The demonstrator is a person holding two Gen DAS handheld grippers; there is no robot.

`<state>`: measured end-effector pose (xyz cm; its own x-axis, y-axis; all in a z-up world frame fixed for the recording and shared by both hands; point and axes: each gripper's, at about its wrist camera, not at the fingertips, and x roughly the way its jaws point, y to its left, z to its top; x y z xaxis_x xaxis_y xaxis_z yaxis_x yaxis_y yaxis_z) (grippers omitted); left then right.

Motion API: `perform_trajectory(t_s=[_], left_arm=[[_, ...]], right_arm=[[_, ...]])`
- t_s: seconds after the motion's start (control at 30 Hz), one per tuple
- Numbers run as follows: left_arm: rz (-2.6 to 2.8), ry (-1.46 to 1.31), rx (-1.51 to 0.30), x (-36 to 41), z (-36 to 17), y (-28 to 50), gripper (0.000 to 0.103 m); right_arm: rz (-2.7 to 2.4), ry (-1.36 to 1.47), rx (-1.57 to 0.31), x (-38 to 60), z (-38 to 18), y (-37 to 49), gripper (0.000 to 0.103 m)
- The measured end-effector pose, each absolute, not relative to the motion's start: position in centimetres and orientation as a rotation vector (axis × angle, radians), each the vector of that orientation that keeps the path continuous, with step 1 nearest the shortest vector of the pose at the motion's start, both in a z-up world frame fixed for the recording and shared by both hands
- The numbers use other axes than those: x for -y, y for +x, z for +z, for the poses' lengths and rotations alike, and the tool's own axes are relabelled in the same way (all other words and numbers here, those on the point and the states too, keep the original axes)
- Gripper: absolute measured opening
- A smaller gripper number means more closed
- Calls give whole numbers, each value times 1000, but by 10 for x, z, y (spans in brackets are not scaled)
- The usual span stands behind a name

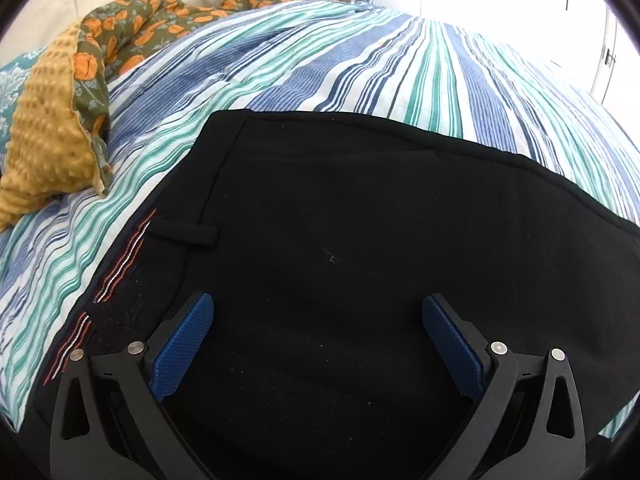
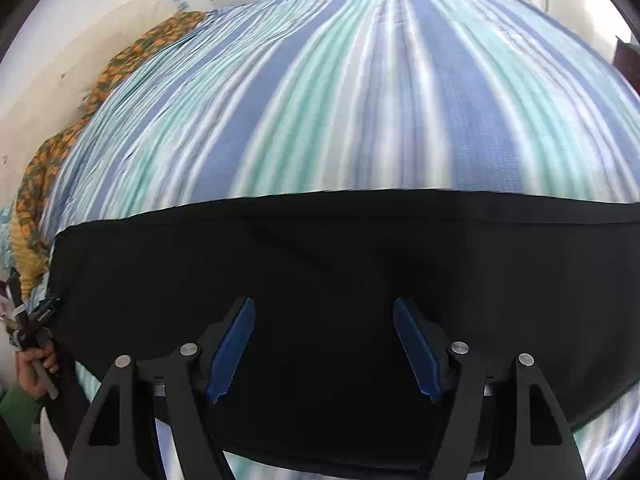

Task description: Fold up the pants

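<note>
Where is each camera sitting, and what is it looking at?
Left wrist view: rides on the left tongs, looking down over open blue pads at the waistband end of the black pants on the striped bedspread.
Right wrist view: rides on the right tongs, looking down at the pants, tongs open; a hand shows at the left edge.
Both share the pants, bedspread and orange floral blanket.

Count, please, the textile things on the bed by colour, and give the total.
Black: 1, the pants
Striped blue and green: 1, the bedcover
Floral with mustard backing: 1, the blanket
Total: 3
</note>
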<state>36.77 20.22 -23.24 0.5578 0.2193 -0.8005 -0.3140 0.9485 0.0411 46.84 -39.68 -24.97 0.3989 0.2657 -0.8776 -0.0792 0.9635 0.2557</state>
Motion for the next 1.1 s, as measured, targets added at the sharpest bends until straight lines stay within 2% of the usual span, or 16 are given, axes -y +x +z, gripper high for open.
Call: perform_trajectory(t_s=[0.13, 0.23, 0.37, 0.47, 0.5, 0.53, 0.57, 0.6, 0.63, 0.8, 0.93, 1.0, 1.1], left_arm=[[323, -100, -914, -197, -236, 370, 103], [331, -89, -907, -197, -239, 369, 103], [337, -81, -908, -199, -240, 369, 103], [342, -72, -907, -198, -241, 370, 103], [343, -72, -906, -198, -242, 370, 103], [344, -71, -906, -198, -243, 370, 103], [345, -71, -905, -199, -243, 371, 103], [345, -71, -904, -198, -243, 371, 103], [345, -72, -902, -199, -244, 371, 103], [346, -71, -904, -199, -243, 371, 103], [355, -53, -914, -197, -242, 372, 103], [363, -43, -923, -196, -241, 373, 103], [391, -31, -958, -194, -237, 377, 103]], right_arm=[[-64, 159, -1161, 527, -243, 461, 71], [-185, 149, -1162, 590, -228, 456, 71], [-164, 213, -1116, 615, -210, 474, 71], [-159, 267, -1125, 607, -221, 504, 69], [-165, 280, -1136, 603, -227, 513, 61], [-164, 294, -1149, 600, -234, 518, 46], [-182, 281, -1161, 596, -237, 519, 38], [-214, 236, -1150, 590, -238, 519, 13], [-233, 205, -1121, 586, -235, 512, 8], [-131, 145, -932, 555, -167, 436, 6], [-50, 54, -812, 513, -110, 321, 5], [-39, 75, -790, 499, -95, 254, 4], [-104, 185, -856, 495, -107, 168, 4]])
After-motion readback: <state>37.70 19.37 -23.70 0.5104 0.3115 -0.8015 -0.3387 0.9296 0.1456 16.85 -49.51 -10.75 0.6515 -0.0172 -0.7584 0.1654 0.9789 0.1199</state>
